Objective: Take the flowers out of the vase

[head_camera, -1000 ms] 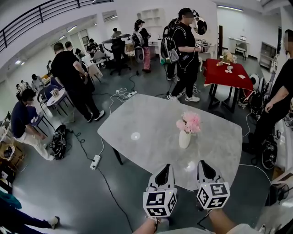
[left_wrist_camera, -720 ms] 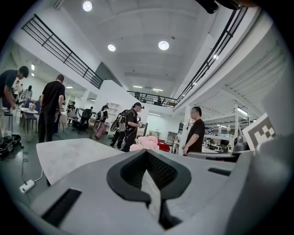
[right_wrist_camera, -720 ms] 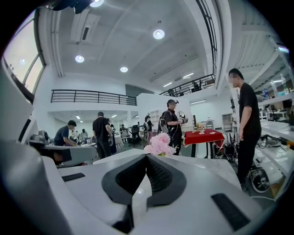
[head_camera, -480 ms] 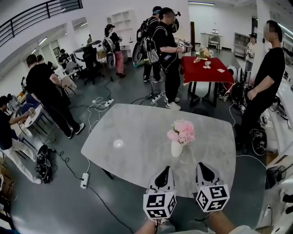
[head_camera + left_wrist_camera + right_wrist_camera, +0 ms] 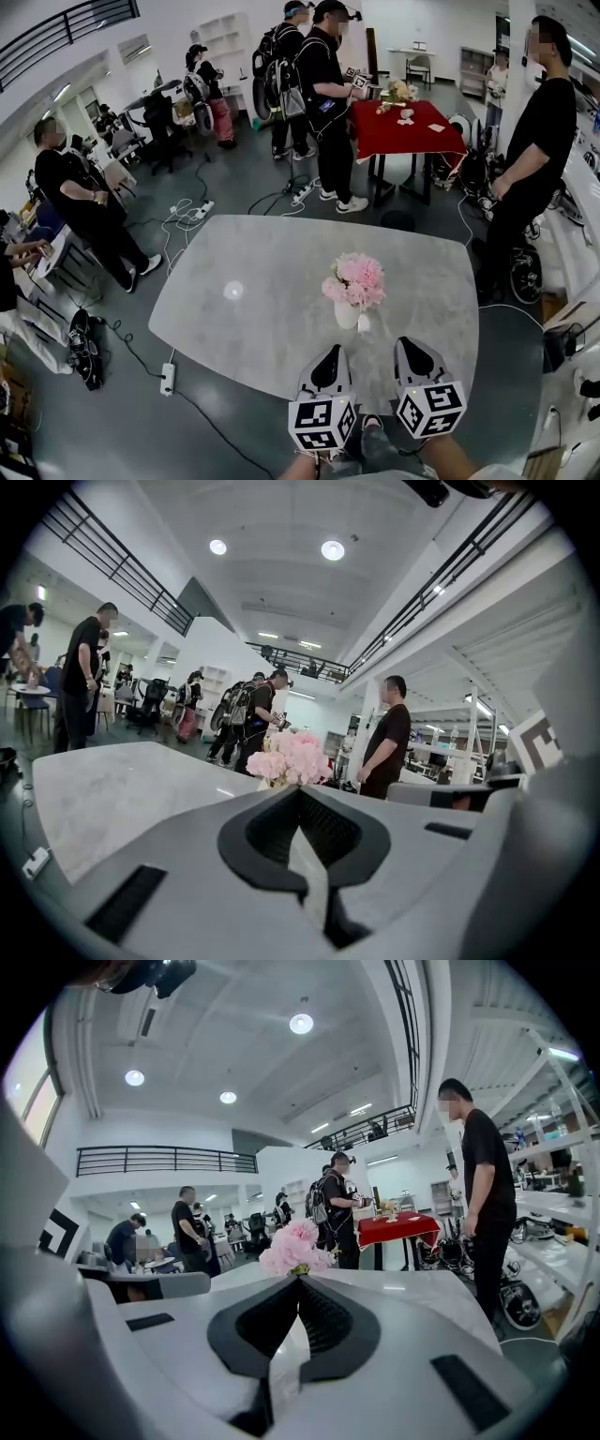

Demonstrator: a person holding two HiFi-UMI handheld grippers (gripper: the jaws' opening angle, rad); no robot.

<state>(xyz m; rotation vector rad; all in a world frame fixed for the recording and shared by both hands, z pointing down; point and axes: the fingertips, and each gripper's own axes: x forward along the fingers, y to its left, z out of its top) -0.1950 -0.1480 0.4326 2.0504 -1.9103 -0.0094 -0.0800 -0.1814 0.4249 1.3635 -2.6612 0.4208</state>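
Observation:
Pink flowers (image 5: 354, 280) stand upright in a small white vase (image 5: 346, 315) on the grey marble table (image 5: 253, 319), towards its near right side. My left gripper (image 5: 330, 350) hovers just short of the vase, over the table's near edge, shut with nothing in it. Beside it, my right gripper (image 5: 403, 341) is to the right of the vase, shut and empty too. In the left gripper view the flowers (image 5: 291, 758) rise just beyond the closed tips of the left gripper (image 5: 298, 790). The right gripper view shows the flowers (image 5: 295, 1247) straight ahead of the right gripper (image 5: 298, 1280).
A person in black (image 5: 530, 141) stands close to the table's far right corner. Several other people stand farther back, around a red-covered table (image 5: 403, 127). A power strip (image 5: 168, 379) and cables lie on the floor to the left of the table.
Both grippers have moved forward towards the vase, which now stands nearer to their tips. The jaws of both stayed shut.

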